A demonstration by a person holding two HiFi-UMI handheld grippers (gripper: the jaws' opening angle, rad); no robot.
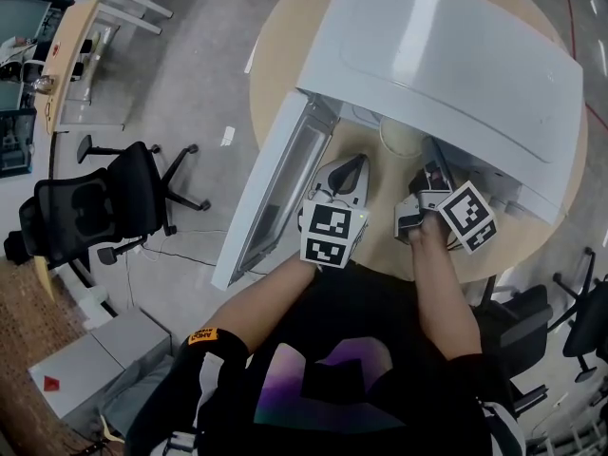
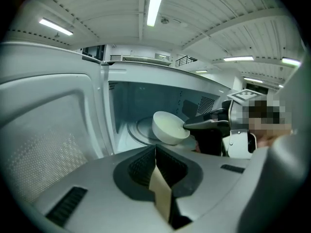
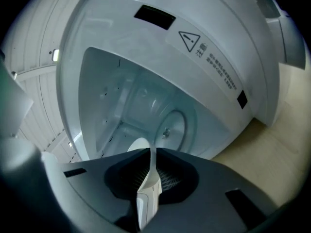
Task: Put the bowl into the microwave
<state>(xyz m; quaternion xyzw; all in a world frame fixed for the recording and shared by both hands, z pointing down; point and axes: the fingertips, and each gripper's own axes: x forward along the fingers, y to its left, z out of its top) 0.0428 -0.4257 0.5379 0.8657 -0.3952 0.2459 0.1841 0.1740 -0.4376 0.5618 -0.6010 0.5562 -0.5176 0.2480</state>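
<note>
I am carrying the white bowl [image 2: 169, 127] into the open microwave [image 1: 446, 55]: my right gripper [image 2: 190, 125] is closed tight on the rim at the bowl's 3 o'clock side. The bowl hangs tilted just above the front of the turntable [image 2: 137, 130]. Next, I think, I must lower it flat, open the jaws and draw back without dragging it. The bowl is plain, smooth and looks empty; my left gripper [image 1: 332, 207] is outside, at 6 o'clock of the cavity, with its jaws together on nothing.
</note>
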